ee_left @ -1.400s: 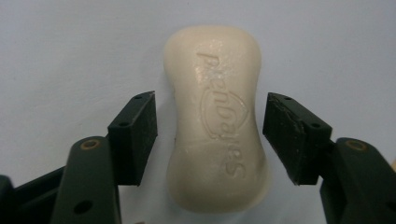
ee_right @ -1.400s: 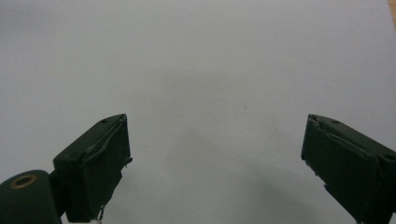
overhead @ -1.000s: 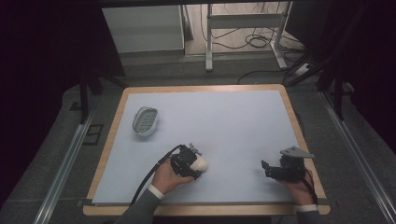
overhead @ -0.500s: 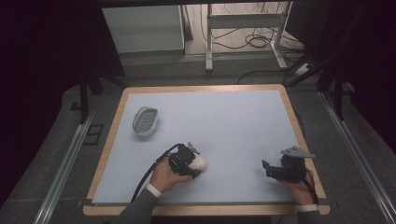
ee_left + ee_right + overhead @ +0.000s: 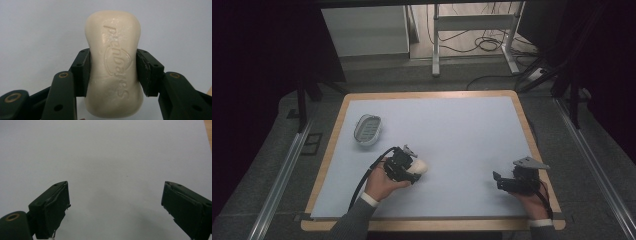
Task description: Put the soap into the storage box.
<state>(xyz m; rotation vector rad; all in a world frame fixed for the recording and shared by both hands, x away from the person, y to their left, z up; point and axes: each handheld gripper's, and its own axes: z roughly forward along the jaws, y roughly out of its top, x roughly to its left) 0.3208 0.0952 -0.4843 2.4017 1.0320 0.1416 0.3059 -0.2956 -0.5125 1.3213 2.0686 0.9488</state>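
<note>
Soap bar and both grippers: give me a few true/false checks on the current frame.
1. The left gripper is clamped on the soap bar. True.
2. The soap bar lies in the soap dish. False: it is between the left gripper's jaws, apart from the dish, which sits nearer the table's left edge.
3. The right gripper stands open with nothing between its jaws. True.
4. The right gripper holds the soap dish. False: it holds nothing, and the dish is on the far side of the table from it.
5. The pads grip the soap bar by its narrowed waist. True.
</note>
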